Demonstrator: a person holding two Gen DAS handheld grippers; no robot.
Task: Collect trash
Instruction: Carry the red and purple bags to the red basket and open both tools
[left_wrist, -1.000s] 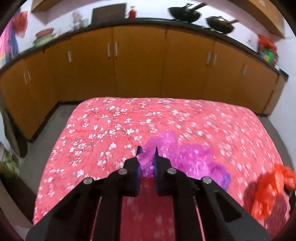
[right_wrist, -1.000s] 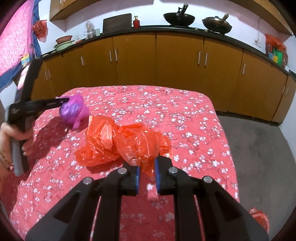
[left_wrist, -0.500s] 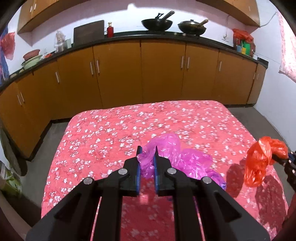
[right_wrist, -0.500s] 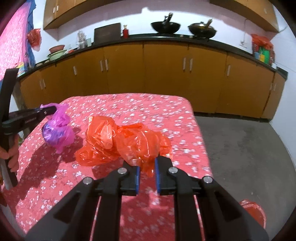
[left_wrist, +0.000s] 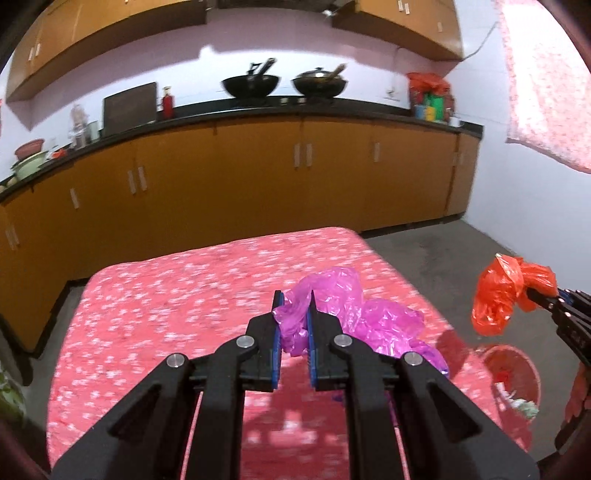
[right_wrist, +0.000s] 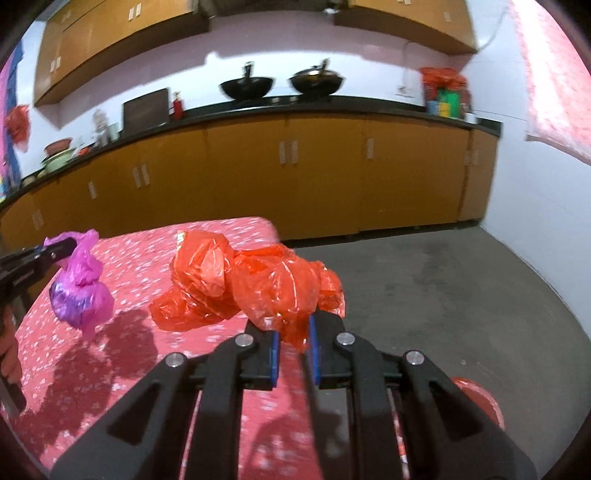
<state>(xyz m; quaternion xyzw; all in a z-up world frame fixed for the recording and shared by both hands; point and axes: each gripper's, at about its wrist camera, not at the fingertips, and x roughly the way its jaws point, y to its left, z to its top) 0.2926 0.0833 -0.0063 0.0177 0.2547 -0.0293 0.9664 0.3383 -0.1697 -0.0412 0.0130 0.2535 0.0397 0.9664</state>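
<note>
My left gripper (left_wrist: 293, 299) is shut on a crumpled purple plastic bag (left_wrist: 354, 314), which hangs in the air over the red flowered table (left_wrist: 166, 314). From the right wrist view the same purple bag (right_wrist: 79, 291) dangles from the left gripper (right_wrist: 70, 243) at the far left. My right gripper (right_wrist: 293, 325) is shut on a crumpled orange plastic bag (right_wrist: 251, 284), lifted above the table's right corner. In the left wrist view this orange bag (left_wrist: 506, 295) hangs past the table's right edge, above a red bin (left_wrist: 511, 373) on the floor.
Orange-brown cabinets (left_wrist: 258, 184) under a black counter run along the far wall, with two woks (left_wrist: 251, 85) on top. Grey floor (right_wrist: 443, 295) lies right of the table. The red bin (right_wrist: 480, 402) shows low on the right. A flowered cloth (left_wrist: 543, 81) hangs at upper right.
Both grippers have swung to the right and risen a little with their bags. The orange bag has passed beyond the table's right edge, and the red bin has come into the left wrist view.
</note>
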